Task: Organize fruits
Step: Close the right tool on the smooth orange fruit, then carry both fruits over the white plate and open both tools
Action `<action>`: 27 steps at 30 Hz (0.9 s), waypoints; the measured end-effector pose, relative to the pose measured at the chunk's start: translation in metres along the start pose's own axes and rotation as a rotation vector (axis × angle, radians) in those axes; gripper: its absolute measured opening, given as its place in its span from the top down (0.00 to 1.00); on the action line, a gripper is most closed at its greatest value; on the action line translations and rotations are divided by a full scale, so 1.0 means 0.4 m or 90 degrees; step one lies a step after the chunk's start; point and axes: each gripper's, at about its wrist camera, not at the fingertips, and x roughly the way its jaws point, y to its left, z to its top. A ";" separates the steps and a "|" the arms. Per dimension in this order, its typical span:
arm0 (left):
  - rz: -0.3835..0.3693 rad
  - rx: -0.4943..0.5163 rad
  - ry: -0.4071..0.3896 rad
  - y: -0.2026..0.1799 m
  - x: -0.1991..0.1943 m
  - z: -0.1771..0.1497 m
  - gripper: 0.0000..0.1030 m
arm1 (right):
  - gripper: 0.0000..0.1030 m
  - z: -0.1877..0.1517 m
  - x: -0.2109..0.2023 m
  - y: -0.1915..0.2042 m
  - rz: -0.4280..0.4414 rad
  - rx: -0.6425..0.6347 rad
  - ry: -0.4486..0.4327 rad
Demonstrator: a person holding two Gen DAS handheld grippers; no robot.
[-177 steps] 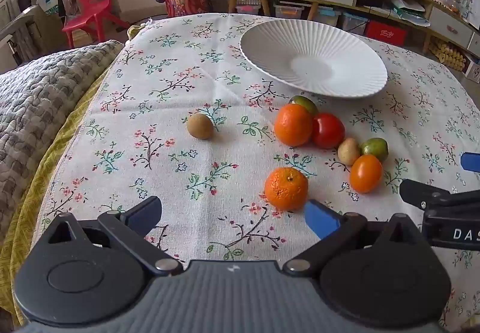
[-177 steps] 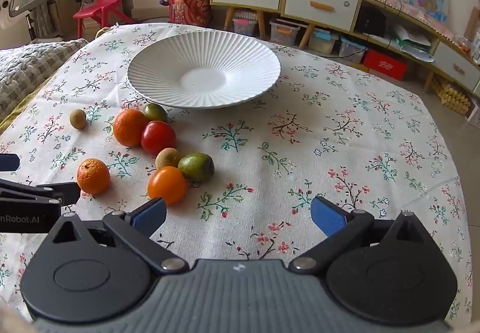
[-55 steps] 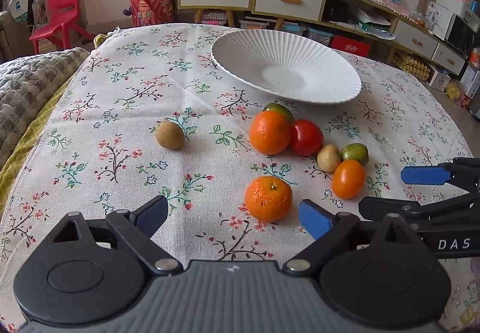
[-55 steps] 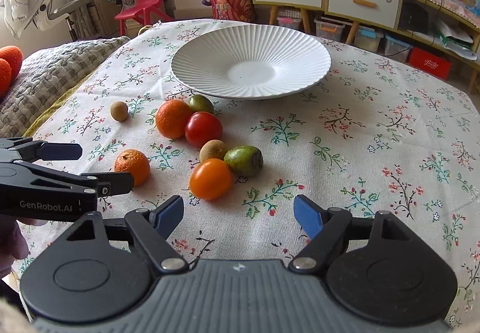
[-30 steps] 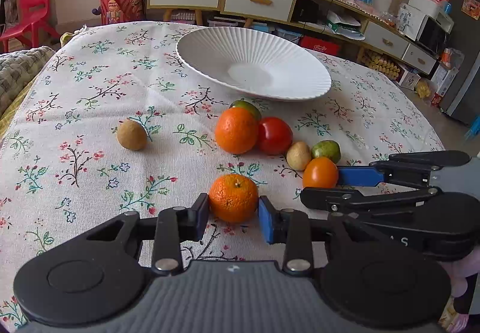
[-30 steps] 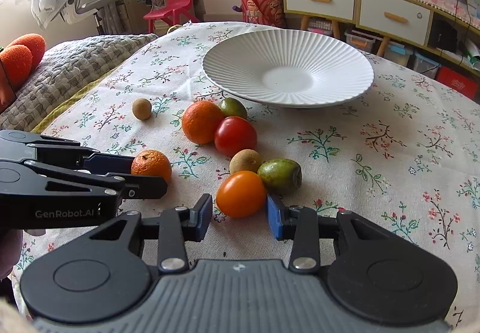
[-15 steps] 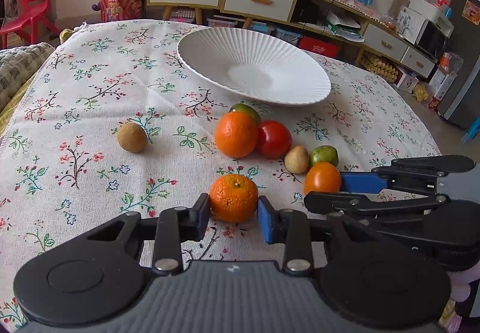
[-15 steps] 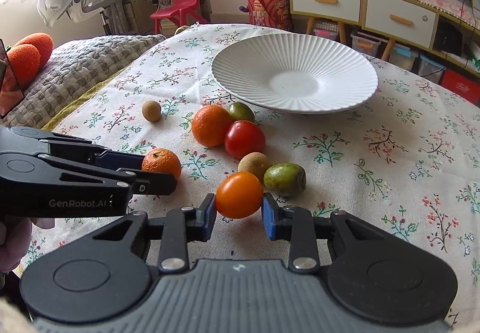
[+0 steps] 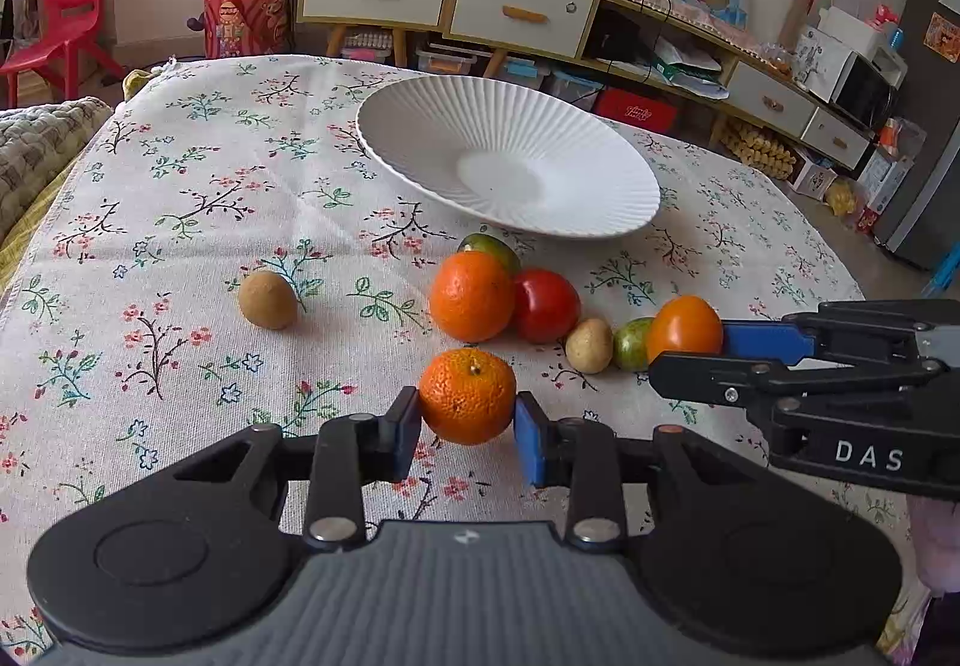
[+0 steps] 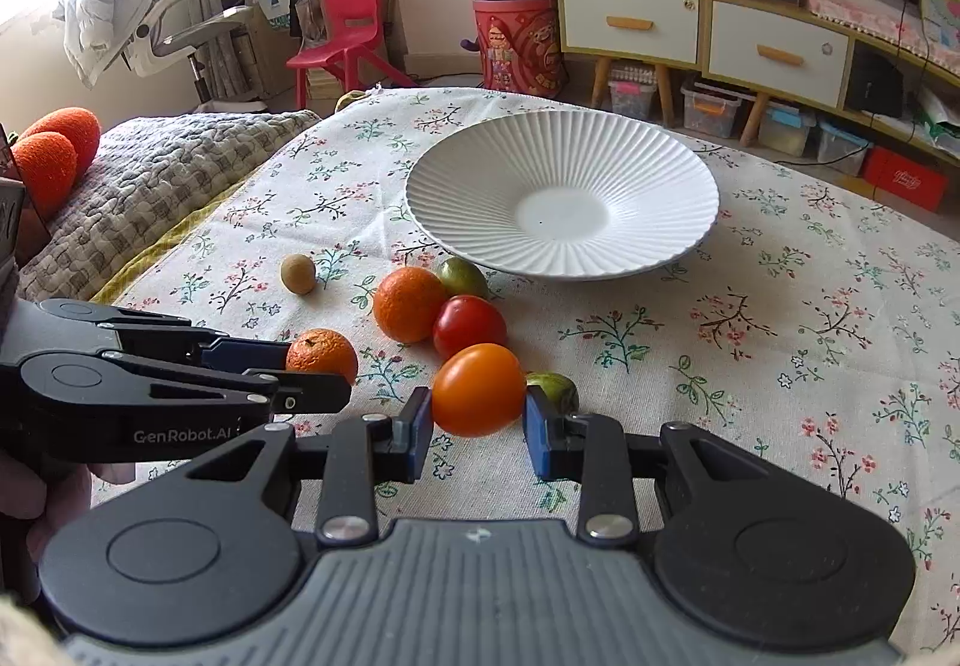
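Fruits, two of them gripped at once: left gripper [image 9: 467,426] is clamped on the mandarin [image 9: 467,395], pads pressing both its sides, fruit dead centre between the fingers at 12 o'clock from the wrist. Right gripper [image 10: 477,429] pinches the orange tomato [image 10: 477,389] the same way, nearly closed, also at 12. Both point steeply down, likely to scoop low fruit off the floral cloth [image 9: 180,222] for a carry to the plate. Whether either fruit is off the cloth yet, cannot tell. Further out at 12 to 1 from the left gripper: big orange [image 9: 471,295] touching red tomato [image 9: 546,305], small tan fruit [image 9: 589,345], green fruit [image 9: 630,343]. Lone brown fruit [image 9: 267,300] at 10 to 11, apart. Farthest, white ribbed plate [image 9: 420,126], nothing in it, at 12; seems the drop target.
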 end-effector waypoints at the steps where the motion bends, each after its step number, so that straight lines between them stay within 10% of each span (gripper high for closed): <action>1: -0.001 -0.001 -0.002 -0.001 -0.001 0.003 0.83 | 0.72 0.003 -0.001 -0.001 -0.001 0.001 -0.002; 27: 0.005 0.013 -0.091 -0.038 0.055 0.176 0.83 | 0.72 0.150 0.052 -0.141 -0.013 0.060 -0.041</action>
